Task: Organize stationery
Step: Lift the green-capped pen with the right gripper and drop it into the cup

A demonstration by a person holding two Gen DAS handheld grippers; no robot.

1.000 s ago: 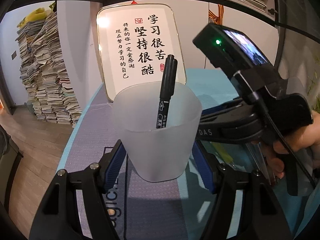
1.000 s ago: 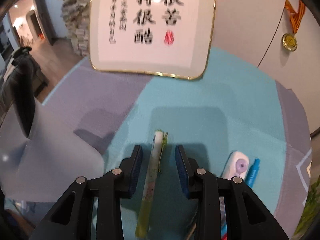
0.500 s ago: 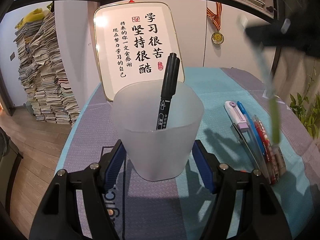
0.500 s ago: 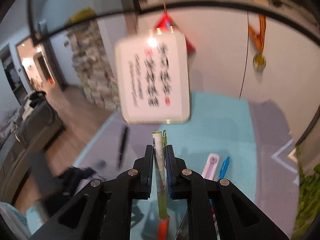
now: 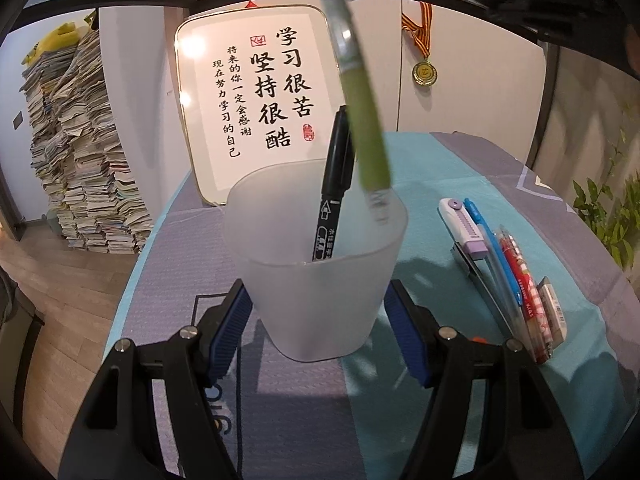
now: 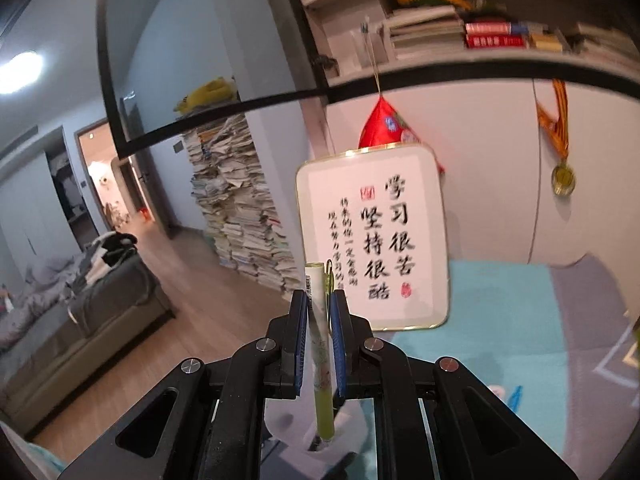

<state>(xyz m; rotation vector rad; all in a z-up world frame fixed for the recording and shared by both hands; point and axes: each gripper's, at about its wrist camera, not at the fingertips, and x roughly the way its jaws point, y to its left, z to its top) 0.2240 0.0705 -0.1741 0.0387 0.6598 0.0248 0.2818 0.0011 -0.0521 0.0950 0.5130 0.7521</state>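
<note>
Moved: green pen, off the surface earlier, now over my cup
Right hand-held gripper: clamped on its upper barrel
Left hand-held gripper: brackets the cup; contact unclear
Handling: light, stiff, slick; I'd grip mid-barrel
Marker: leaning toward 12 o'clock

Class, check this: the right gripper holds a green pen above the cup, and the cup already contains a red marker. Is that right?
One detail is wrong: the marker in the cup is black, not red, as the left wrist view shows. The right gripper does hold the green pen above the cup.
</note>
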